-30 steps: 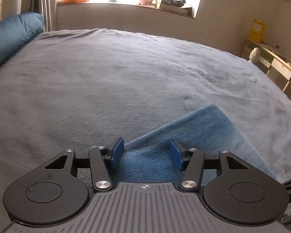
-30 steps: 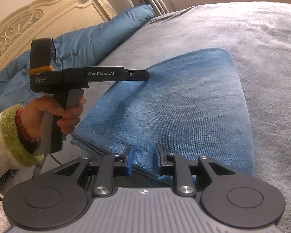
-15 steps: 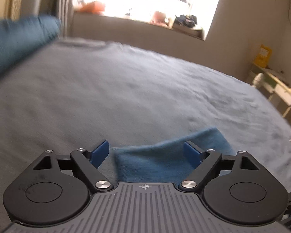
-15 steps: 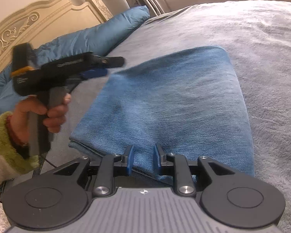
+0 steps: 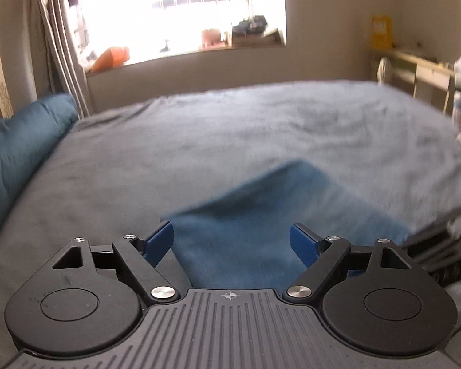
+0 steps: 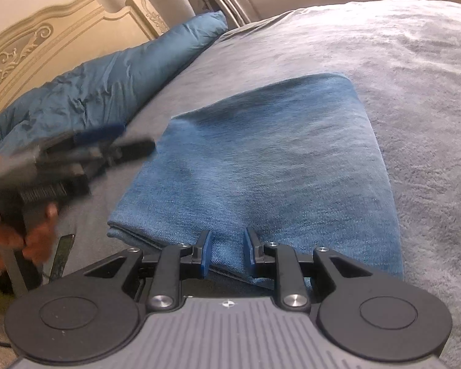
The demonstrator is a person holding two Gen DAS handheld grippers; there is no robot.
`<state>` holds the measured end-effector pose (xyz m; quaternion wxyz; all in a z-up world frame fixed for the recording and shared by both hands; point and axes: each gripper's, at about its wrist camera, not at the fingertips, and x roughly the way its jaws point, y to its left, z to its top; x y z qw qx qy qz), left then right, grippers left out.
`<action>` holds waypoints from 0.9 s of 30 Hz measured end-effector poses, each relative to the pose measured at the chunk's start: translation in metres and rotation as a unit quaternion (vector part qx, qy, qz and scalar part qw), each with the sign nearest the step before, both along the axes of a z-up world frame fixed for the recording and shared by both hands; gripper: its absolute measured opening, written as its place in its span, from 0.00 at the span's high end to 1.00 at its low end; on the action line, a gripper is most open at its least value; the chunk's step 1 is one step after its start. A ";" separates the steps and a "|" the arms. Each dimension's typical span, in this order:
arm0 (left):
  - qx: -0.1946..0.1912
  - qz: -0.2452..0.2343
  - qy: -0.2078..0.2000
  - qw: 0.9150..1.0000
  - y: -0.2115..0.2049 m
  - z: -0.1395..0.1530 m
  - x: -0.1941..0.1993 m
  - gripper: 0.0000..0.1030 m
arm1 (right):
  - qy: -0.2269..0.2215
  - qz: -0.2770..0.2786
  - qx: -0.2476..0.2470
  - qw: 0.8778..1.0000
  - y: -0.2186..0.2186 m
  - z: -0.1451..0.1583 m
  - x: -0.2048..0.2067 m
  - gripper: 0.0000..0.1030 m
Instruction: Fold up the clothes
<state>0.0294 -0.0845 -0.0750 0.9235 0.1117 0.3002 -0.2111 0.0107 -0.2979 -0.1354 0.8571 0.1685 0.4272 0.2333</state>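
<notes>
Folded denim jeans (image 6: 261,166), heavy and limp, lie on the bed (image 6: 415,61); right tongs (image 6: 226,253) pinch their near edge, left tongs (image 5: 230,243) just opened wide, empty.

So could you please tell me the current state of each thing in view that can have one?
Blue denim garment: folded, lying flat on the grey bed cover.
Left gripper: open, holding nothing, jaws have just been opening.
Right gripper: jaws narrow at the garment's near edge; a grip cannot be told.
Teal pillow: lying against the headboard.
</notes>
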 end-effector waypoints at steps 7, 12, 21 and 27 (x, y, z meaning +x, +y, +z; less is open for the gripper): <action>0.015 0.037 0.060 0.997 0.009 -0.021 -0.010 0.24 | 0.006 -0.009 0.002 1.000 -0.003 0.000 -0.004 0.77; -0.029 0.061 0.105 0.992 0.037 -0.026 -0.028 0.22 | 0.011 -0.012 0.003 1.000 -0.005 -0.001 -0.004 0.77; -0.095 0.088 0.070 0.989 0.065 0.002 -0.051 0.24 | 0.009 -0.015 0.004 1.000 -0.006 0.008 -0.008 0.75; -0.102 0.033 0.023 0.994 0.048 0.033 -0.033 0.23 | -0.066 -0.019 -0.044 0.997 -0.001 0.036 -0.021 0.75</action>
